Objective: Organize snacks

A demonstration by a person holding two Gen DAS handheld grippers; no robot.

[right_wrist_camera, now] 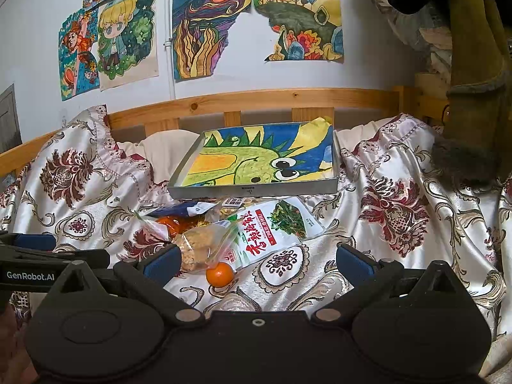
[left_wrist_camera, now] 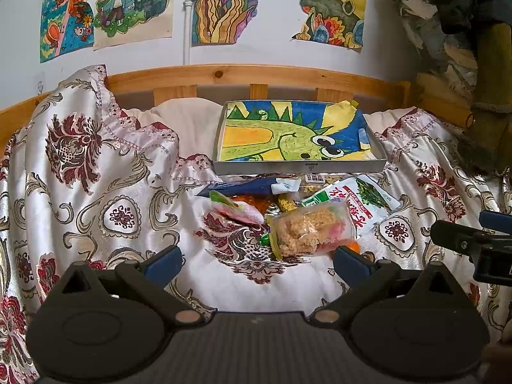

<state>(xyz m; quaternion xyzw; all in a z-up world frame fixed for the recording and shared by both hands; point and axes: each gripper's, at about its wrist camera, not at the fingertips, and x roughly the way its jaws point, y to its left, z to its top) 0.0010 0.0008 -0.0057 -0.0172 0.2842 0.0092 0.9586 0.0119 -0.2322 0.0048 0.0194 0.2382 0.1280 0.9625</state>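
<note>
A heap of snack packets lies on the patterned bedspread in front of a shallow grey tray (left_wrist_camera: 297,168) (right_wrist_camera: 252,189) lined with a dinosaur drawing. The heap holds a clear bag of crispy rice snack (left_wrist_camera: 312,230) (right_wrist_camera: 204,243), a white and green packet with red writing (left_wrist_camera: 358,200) (right_wrist_camera: 275,227), a dark blue packet (left_wrist_camera: 243,187) (right_wrist_camera: 174,209), a pink and white packet (left_wrist_camera: 236,209) and a small orange (right_wrist_camera: 220,274). My left gripper (left_wrist_camera: 257,264) is open just short of the heap. My right gripper (right_wrist_camera: 256,264) is open around the orange's side of the heap. Neither holds anything.
A satin bedspread (left_wrist_camera: 96,198) with dark red flower motifs covers the bed in folds. A wooden headboard rail (left_wrist_camera: 243,76) runs behind the tray, under drawings taped to the wall (right_wrist_camera: 204,28). Bundled cloth and a wooden post (left_wrist_camera: 489,73) stand at the right.
</note>
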